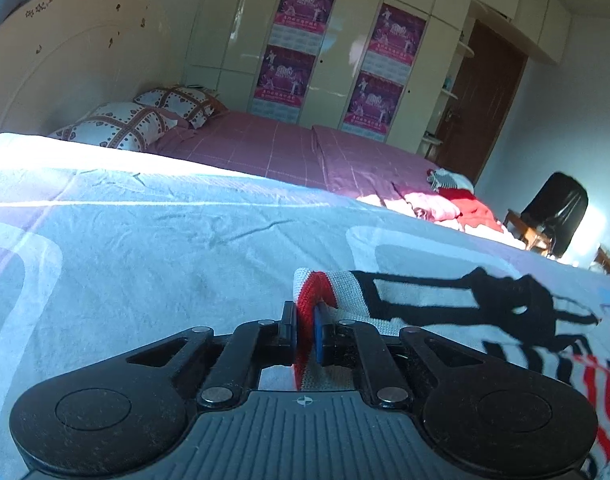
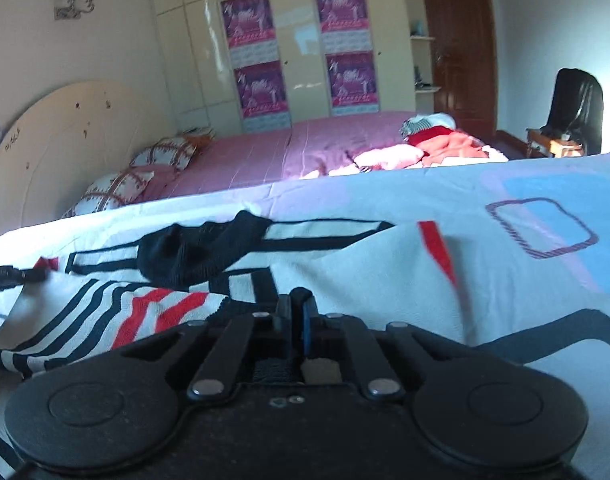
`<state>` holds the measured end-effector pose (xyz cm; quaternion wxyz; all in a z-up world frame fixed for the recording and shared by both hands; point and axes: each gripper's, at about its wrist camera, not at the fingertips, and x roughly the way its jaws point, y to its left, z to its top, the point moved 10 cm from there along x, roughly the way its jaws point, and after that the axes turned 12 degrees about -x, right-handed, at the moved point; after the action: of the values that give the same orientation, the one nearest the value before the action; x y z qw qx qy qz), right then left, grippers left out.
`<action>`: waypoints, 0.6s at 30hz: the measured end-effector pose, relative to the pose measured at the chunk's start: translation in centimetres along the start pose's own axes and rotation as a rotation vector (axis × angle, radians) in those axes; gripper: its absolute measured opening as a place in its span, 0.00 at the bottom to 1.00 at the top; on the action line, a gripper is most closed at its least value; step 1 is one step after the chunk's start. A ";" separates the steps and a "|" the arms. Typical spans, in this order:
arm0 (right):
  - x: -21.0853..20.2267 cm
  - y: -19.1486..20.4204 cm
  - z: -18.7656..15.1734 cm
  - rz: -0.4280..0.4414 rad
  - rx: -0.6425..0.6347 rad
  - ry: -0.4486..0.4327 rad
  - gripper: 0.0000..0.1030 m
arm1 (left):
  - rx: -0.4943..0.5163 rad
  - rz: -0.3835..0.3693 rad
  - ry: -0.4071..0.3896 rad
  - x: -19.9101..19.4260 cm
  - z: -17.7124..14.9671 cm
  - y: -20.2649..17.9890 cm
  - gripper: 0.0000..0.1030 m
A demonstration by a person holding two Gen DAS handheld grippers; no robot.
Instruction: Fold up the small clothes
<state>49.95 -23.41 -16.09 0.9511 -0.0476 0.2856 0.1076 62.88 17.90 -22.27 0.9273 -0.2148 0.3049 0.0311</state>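
Left gripper (image 1: 305,330): clenched on the red-trimmed edge of the knit sweater (image 1: 445,300).
Knit sweater: spread on the pale bedsheet (image 1: 165,240), judged soft, light, limp; best held at edges.
Right gripper (image 2: 299,312): clamped on a sweater fold.

Daylit room, uneven exposure. Hard sunlight blows out a band across the pale sheet (image 1: 105,184) at far left and the clothes pile (image 2: 445,146) on the pink bed (image 1: 265,148). Near foreground in cool blue shade. Glare streaks on glossy wardrobe (image 1: 345,48) doors. Fisheye bending toward edges, dark corner vignette. Right-wrist view softer, slightly blurred; posters (image 2: 249,20) illegible.
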 end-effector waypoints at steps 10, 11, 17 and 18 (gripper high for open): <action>1.0 -1.4 -1.5 -0.025 0.048 0.041 0.24 | -0.003 0.098 -0.055 -1.1 0.9 1.5 0.53; 0.1 -1.8 -0.9 -0.046 0.049 0.005 0.24 | 0.012 0.108 -0.095 -2.4 1.3 1.5 0.53; 0.3 2.8 0.8 0.090 0.007 -0.017 0.20 | 0.135 -0.030 -0.127 -6.5 -1.2 -6.7 0.53; 0.7 4.3 0.8 0.122 -0.014 -0.009 0.19 | 0.159 -0.060 -0.097 -6.2 -2.3 -8.2 0.53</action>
<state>49.95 -18.99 -15.93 0.9437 -0.0363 0.2829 0.1673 58.10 9.95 -17.22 0.9557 -0.1478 0.2544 -0.0108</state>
